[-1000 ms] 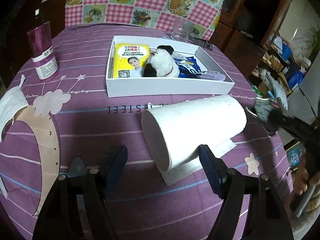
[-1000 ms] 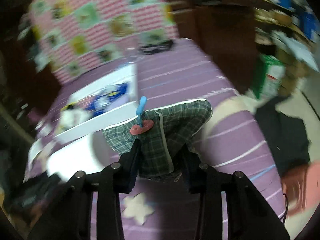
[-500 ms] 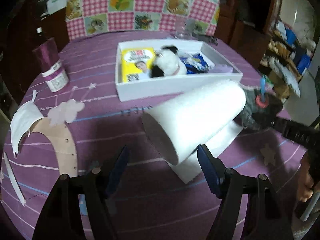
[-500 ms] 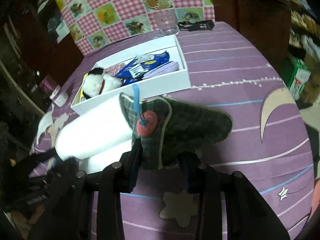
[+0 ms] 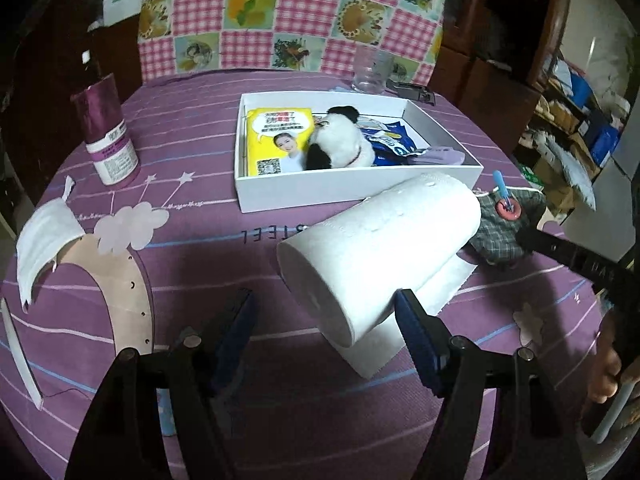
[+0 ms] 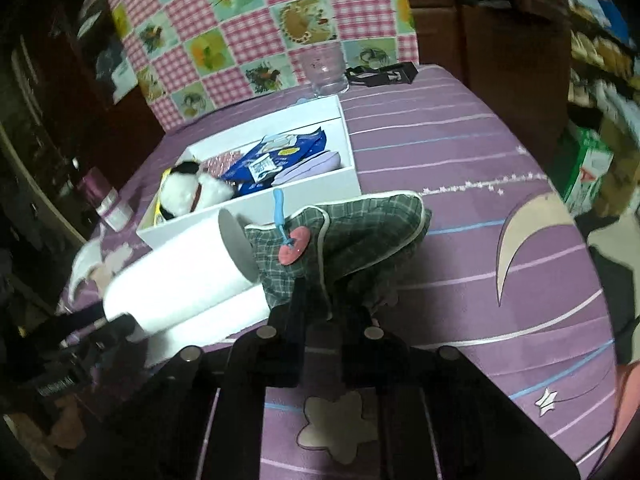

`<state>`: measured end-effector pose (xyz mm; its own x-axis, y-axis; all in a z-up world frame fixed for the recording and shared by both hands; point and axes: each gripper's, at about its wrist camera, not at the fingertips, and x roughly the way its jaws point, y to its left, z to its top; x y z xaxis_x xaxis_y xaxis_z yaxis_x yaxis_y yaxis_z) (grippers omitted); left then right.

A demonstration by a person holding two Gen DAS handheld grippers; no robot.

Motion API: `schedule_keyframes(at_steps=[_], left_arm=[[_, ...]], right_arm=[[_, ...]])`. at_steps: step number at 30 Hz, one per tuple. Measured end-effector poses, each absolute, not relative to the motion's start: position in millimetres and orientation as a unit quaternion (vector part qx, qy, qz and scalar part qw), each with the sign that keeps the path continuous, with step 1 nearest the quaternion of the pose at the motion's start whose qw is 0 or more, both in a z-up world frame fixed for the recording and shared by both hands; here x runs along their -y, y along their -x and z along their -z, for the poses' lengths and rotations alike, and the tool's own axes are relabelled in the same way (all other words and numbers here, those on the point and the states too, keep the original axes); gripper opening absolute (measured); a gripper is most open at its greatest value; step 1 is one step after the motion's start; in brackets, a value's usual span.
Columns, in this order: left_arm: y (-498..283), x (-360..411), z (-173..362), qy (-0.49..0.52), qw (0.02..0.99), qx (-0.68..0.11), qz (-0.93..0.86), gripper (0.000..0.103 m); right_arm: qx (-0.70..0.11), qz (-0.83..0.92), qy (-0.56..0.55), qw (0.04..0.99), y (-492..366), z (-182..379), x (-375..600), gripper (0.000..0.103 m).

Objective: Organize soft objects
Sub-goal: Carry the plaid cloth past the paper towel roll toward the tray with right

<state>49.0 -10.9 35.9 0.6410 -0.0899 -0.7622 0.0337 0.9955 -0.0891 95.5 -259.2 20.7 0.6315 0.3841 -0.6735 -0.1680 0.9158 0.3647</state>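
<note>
Right gripper (image 6: pixel 330 300) just closing on plaid pouch (image 6: pixel 360 232), tablecloth lettering (image 5: pixel 276 232) mirrored, partly legible

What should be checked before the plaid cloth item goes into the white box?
1. Right gripper shut on plaid cloth item, jaws just closed further: ok.
2. Cloth clear of the table: cannot tell.
3. Free room in white box, holding yellow pack, panda plush, blue packet: cannot tell.
4. Paper roll lies against the cloth: not ok.
5. Left gripper open, holding nothing: ok.
</note>
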Motion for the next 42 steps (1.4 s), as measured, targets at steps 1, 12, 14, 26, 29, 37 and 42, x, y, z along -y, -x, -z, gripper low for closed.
schedule_keyframes(at_steps=[1, 12, 14, 26, 29, 37, 42], left_arm=[[-49, 12, -36, 0.031, 0.906, -0.422, 0.034, 0.071], [-44, 15, -39, 0.022, 0.914, -0.405, 0.026, 0.073], [-43, 15, -40, 0.022, 0.915, -0.403, 0.024, 0.074], [-39, 10, -49, 0.031, 0.926, -0.375, 0.018, 0.075], [-38, 10, -50, 0.03, 0.928, -0.372, 0.018, 0.075], [-37, 17, -50, 0.018, 0.928, -0.37, 0.026, 0.075], [-33, 22, -51, 0.01, 0.929, -0.366, 0.046, 0.078]], right_arm=[[-0.396, -0.158, -0.139, 0.894, -94, -20, 260, 0.012], [-0.301, -0.181, -0.151, 0.924, -68, -43, 259, 0.009], [-0.289, -0.173, -0.155, 0.929, -66, -46, 262, 0.008], [-0.235, -0.183, -0.179, 0.938, -52, -62, 278, 0.001], [-0.278, -0.15, -0.172, 0.933, -61, -54, 275, 0.002], [-0.357, -0.089, -0.108, 0.923, -73, -34, 259, 0.073], [-0.34, -0.024, 0.024, 0.94, -61, -34, 234, 0.073]])
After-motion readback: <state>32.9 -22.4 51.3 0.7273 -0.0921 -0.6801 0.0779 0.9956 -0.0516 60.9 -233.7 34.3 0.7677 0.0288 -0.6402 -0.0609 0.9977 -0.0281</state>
